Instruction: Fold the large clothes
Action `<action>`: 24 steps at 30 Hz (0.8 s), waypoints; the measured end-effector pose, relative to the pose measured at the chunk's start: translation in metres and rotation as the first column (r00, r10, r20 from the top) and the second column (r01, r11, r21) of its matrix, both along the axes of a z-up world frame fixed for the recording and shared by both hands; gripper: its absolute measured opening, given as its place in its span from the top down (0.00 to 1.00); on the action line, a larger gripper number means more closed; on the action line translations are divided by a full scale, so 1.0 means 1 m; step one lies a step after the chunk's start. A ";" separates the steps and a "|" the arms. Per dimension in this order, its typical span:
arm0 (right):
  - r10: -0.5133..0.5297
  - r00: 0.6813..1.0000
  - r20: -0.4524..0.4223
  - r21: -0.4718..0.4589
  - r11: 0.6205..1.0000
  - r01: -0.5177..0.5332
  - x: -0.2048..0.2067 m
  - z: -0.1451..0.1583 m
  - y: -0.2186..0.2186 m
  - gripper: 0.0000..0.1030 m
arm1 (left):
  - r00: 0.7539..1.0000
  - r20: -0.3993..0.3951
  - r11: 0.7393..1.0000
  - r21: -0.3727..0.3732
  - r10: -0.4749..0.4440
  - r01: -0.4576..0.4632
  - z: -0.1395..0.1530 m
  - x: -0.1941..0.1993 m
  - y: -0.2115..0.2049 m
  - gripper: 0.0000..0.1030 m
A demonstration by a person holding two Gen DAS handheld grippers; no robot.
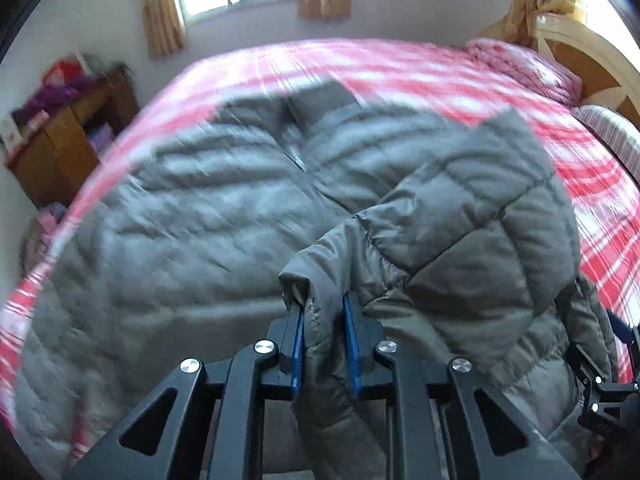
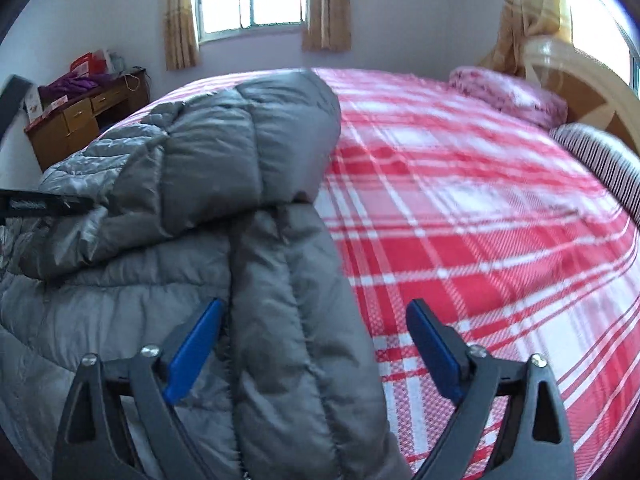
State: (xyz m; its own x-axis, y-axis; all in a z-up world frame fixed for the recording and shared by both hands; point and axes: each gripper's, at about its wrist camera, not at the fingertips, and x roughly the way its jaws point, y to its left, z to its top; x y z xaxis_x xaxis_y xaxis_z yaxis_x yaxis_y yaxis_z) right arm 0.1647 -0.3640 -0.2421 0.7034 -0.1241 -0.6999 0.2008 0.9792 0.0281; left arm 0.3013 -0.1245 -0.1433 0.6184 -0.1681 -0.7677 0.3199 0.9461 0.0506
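Observation:
A large grey quilted puffer jacket [image 1: 200, 208] lies spread on a bed with a red and white plaid sheet [image 1: 400, 68]. My left gripper [image 1: 324, 312] is shut on a fold of the jacket's grey fabric, which bulges up between the blue pads [image 1: 298, 340]. A sleeve or side panel is folded over toward the jacket's middle. In the right wrist view the jacket [image 2: 248, 152] fills the left half. My right gripper [image 2: 315, 304] stands wide open, a quilted strip of the jacket lying between its blue fingers [image 2: 196, 344] without touching the pads. The right gripper's black frame [image 1: 600, 384] shows at the left view's edge.
A wooden desk [image 2: 84, 112] with purple and red items stands by the wall at the left. A pink pillow [image 2: 508, 92], a striped pillow [image 2: 600, 160] and the curved headboard [image 2: 580, 80] are at the right. The plaid sheet [image 2: 460, 200] is bare right of the jacket.

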 end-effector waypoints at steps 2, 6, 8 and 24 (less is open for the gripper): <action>-0.005 1.000 -0.016 0.046 0.999 0.005 0.001 -0.004 -0.008 0.06 | 0.998 0.062 1.000 0.009 0.020 -0.021 0.016 -0.002 0.018 0.83; -0.001 1.000 -0.027 0.038 0.999 0.002 -0.007 0.000 -0.008 0.06 | 0.991 0.127 0.988 0.137 0.050 -0.068 0.019 0.007 0.039 0.82; -0.008 0.999 -0.039 0.031 0.999 0.010 -0.010 0.000 -0.010 0.06 | 0.991 0.102 0.979 0.176 0.087 -0.105 0.008 0.016 0.049 0.82; 0.061 0.992 0.110 -0.041 0.998 -0.056 0.015 0.108 -0.012 0.21 | 0.901 0.253 0.926 0.045 0.354 -0.376 0.047 0.031 0.073 0.10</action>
